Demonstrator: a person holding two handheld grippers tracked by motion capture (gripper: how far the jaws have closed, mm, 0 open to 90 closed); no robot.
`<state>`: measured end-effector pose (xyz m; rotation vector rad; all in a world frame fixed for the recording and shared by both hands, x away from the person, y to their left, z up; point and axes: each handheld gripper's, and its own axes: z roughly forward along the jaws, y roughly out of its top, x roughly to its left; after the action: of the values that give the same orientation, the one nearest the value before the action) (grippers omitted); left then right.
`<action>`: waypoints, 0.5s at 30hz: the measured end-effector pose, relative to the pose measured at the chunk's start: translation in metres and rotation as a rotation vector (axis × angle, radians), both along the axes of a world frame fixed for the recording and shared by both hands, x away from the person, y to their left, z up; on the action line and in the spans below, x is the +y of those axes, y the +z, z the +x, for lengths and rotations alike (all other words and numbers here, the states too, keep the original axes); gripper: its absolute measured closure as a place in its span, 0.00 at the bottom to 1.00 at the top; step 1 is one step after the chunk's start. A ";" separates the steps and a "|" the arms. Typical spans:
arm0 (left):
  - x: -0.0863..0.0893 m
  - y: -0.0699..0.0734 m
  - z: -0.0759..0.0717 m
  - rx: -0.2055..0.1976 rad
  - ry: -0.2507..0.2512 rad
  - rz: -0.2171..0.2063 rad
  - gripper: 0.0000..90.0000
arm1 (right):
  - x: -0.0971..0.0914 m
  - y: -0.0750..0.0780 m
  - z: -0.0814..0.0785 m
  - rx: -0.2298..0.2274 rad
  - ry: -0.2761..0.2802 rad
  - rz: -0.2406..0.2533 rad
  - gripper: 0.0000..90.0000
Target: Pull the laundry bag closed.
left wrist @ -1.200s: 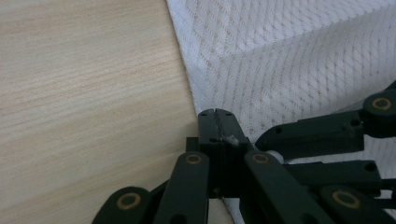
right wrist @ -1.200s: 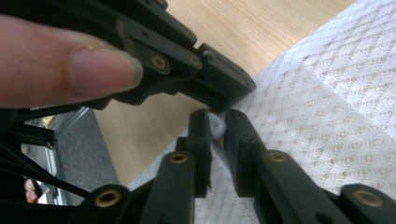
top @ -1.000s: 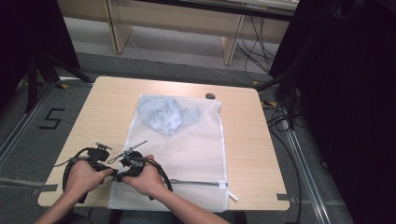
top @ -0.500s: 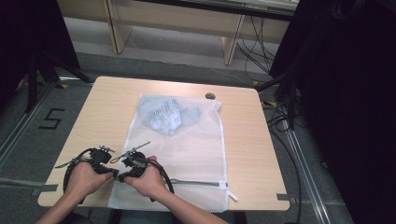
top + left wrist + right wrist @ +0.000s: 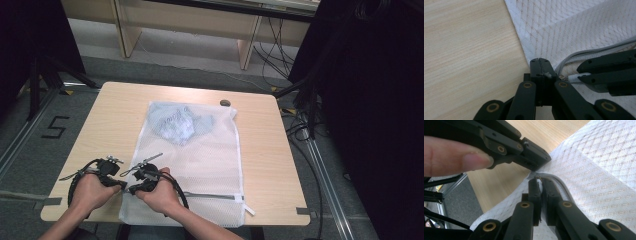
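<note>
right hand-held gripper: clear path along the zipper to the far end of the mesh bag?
Probably yes. The right hand-held gripper is shut at the zipper start on the mesh bag; nothing lies on the zipper line, and the left hand-held gripper sits behind it.

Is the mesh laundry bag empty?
No. In the high view a crumpled light blue garment shows through the white mesh laundry bag near its far end.

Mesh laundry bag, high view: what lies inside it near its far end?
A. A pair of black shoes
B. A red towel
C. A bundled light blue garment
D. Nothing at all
C: through the white mesh laundry bag, a crumpled light blue garment shows at the far end, away from the two grippers at the near corner.
</note>
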<state>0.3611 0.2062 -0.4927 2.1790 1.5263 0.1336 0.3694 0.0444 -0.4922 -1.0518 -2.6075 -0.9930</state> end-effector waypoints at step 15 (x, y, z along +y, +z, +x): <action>0.001 0.001 0.000 0.015 0.001 -0.005 1.00 | 0.000 0.006 -0.006 -0.060 0.007 -0.035 0.97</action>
<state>0.3615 0.2067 -0.4917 2.1805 1.5346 0.1138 0.3630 0.0446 -0.4857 -1.0357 -2.6837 -0.9955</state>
